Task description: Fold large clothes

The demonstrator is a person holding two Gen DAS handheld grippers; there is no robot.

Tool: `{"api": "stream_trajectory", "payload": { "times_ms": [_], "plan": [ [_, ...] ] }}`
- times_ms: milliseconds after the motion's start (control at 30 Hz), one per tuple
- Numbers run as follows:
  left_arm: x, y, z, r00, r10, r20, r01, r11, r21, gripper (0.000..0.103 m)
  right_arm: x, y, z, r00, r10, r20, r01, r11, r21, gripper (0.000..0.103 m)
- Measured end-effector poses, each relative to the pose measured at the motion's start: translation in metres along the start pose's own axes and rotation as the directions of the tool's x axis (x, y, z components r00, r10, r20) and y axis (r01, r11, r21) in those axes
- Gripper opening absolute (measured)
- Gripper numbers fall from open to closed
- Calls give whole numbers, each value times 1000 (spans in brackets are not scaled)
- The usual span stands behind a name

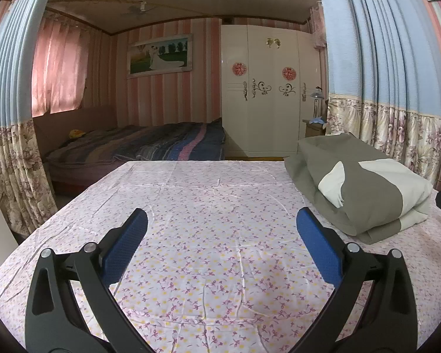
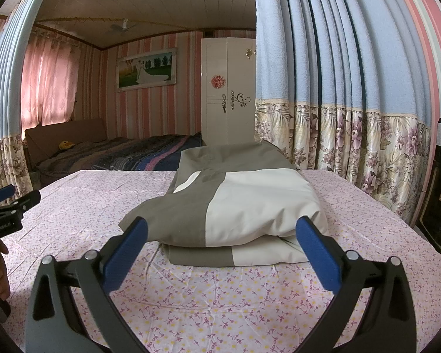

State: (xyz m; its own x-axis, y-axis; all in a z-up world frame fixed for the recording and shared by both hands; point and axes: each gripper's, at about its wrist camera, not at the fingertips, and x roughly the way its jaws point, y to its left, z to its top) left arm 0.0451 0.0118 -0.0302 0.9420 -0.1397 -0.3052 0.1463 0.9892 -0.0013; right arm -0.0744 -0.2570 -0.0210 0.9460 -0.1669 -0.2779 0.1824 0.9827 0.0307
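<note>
While spread wide and empty above the floral bed sheet [image 1: 208, 206]: left claw [image 1: 222, 226], right claw [image 2: 220, 232]. Folded grey-and-cream garment [image 2: 244, 203] lying on sheet, just ahead of right claw, no contact.

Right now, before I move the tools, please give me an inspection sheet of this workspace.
Surface: bed sheet, floral, flat, lightly creased.
Job's things: folded garment, grey and cream, lying in layers on the sheet's right side.
Clutter: nothing seen on the sheet.
Grippers: left tool open, over bare sheet; right tool open, just before the garment, not touching.
Cables: nothing seen.
Surroundings: curtains, white wardrobe, second bed.
</note>
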Motion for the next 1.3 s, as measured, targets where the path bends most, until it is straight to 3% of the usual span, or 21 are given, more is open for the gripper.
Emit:
{"api": "stream_trajectory", "payload": {
  "times_ms": [633, 1300],
  "plan": [
    [2, 7, -2, 999, 48, -10, -48, 999, -2, 100, 0, 0, 0, 1000, 1, 0, -1, 1000, -1, 101],
    [3, 12, -1, 999, 23, -23, -24, 1000, -10, 100, 0, -1, 0, 1000, 2, -1, -2, 1000, 0, 101]
  ]
}}
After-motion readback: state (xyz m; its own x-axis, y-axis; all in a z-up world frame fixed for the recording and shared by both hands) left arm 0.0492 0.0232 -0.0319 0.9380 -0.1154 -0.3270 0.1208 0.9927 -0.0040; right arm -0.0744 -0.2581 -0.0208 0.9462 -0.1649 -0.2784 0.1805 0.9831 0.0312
